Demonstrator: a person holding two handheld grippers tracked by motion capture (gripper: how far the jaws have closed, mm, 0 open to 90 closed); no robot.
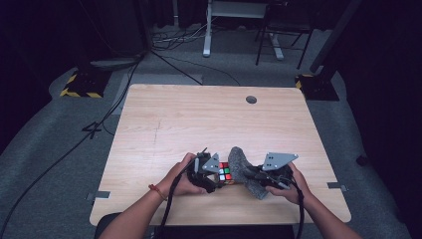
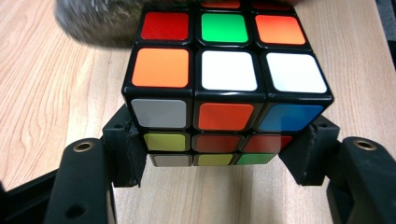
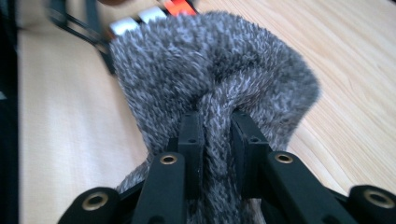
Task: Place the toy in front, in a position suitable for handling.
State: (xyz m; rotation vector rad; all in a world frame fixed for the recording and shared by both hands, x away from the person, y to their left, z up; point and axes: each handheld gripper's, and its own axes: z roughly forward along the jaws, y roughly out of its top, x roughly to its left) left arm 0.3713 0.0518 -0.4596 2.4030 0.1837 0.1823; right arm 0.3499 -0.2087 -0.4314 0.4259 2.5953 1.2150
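A scrambled Rubik's cube (image 1: 225,172) sits near the table's front edge, between my two hands. My left gripper (image 1: 215,175) is shut on the cube (image 2: 227,84), its two black jaws pressing the lower left and right sides. A fuzzy grey cloth (image 1: 244,169) stands bunched up just right of the cube and touches it. My right gripper (image 1: 255,174) is shut on the cloth (image 3: 210,79), pinching a fold between its jaws. In the right gripper view the cube (image 3: 154,11) peeks out behind the cloth. The cloth (image 2: 93,21) is blurred behind the cube in the left gripper view.
The light wooden table (image 1: 199,124) has a round cable hole (image 1: 251,99) at the back right. Cables run over the grey floor (image 1: 64,154) on the left. A desk frame (image 1: 206,30) and a chair stand beyond the table.
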